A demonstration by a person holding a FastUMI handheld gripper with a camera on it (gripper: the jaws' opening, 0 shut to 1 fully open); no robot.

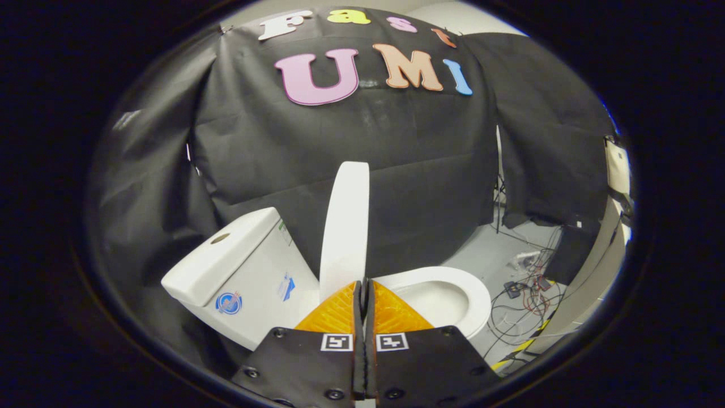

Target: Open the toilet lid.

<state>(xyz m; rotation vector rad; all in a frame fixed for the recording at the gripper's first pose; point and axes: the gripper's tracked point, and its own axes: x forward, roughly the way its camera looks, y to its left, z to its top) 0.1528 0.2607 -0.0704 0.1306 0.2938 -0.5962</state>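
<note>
Lid (pixel 344 226) upright just ahead of jaws, gripper (pixel 362 286) closed, holding nothing.

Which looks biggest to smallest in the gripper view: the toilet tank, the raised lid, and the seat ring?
1. Toilet tank, largest.
2. Raised lid, upright and seen edge-on, so likely undersized.
3. Seat ring, partly hidden by the shut gripper; unsure against the lid.

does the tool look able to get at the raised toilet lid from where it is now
Probably yes. The tool has its fingers closed together, nothing between them, and the upright lid stands just ahead of them, slightly to the tank side. Nothing sits between them and the lid.
</note>
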